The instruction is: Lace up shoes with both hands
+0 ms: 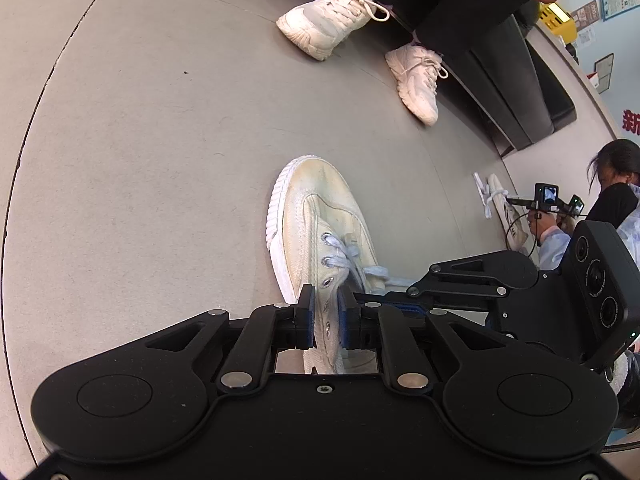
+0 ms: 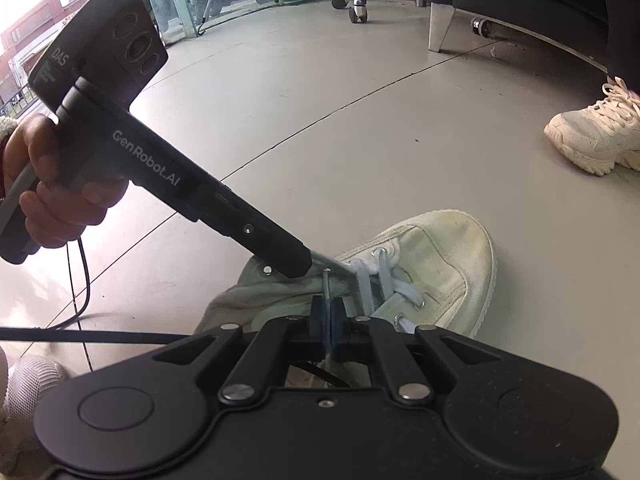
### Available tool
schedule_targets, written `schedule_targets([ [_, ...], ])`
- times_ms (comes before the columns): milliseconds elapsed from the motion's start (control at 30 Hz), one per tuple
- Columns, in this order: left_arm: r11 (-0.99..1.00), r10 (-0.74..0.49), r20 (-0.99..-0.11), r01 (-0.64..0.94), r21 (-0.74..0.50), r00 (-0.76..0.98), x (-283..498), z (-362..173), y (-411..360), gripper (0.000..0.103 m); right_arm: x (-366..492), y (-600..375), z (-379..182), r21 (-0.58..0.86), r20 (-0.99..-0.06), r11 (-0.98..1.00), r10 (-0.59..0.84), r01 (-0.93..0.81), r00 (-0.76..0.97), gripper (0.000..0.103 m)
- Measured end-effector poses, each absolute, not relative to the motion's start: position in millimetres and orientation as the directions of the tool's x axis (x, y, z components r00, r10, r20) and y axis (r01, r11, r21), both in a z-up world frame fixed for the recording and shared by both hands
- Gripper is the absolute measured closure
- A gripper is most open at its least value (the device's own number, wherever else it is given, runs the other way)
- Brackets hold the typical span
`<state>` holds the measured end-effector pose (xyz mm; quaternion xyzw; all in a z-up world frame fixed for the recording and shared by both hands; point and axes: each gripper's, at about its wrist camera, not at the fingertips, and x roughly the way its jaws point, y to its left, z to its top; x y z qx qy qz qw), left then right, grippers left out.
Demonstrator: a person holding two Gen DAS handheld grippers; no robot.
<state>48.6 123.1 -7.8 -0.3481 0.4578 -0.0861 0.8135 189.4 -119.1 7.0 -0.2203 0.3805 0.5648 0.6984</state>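
Observation:
A cream canvas shoe (image 1: 316, 216) lies on the grey floor, toe pointing away in the left wrist view; it also shows in the right wrist view (image 2: 440, 256). A pale blue-white lace (image 1: 352, 256) crosses its lowest eyelets. My left gripper (image 1: 326, 308) is shut on the shoe's eyelet flap. My right gripper (image 2: 329, 320) is shut on the lace end (image 2: 327, 288), just behind the tongue. The left gripper's body (image 2: 160, 168) reaches in from the left to the shoe.
A seated person's two white sneakers (image 1: 332, 20) stand ahead on the floor (image 1: 140, 140). A black sofa (image 1: 520, 92) is at the right. Another person (image 1: 616, 184) with grippers works on another shoe (image 1: 500, 200). A chair castor (image 2: 358, 14) is far off.

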Motion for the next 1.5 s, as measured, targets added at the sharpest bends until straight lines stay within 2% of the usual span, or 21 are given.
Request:
schedule_targets([
  [1067,0.755,-0.469,-0.688,-0.153,-0.638,0.554,44,-6,125,0.090,188,-121,2,0.111,-0.758,0.236,0.648,-0.965,0.071,0.101],
  [1300,0.807,-0.450,-0.703,-0.086,-0.584,0.550,39,14,120,0.091,180,-127,2,0.070,-0.742,0.197,0.665,-0.978,0.081,0.101],
  [1400,0.843,-0.394,-0.698,-0.067,-0.533,0.597,36,34,131,0.091,178,-131,1,0.073,-0.739,0.195,0.669,-0.978,0.078,0.101],
  [1500,0.893,-0.335,-0.732,-0.048,-0.448,0.593,44,35,132,0.091,177,-133,1,0.074,-0.739,0.189,0.669,-0.979,0.073,0.101],
])
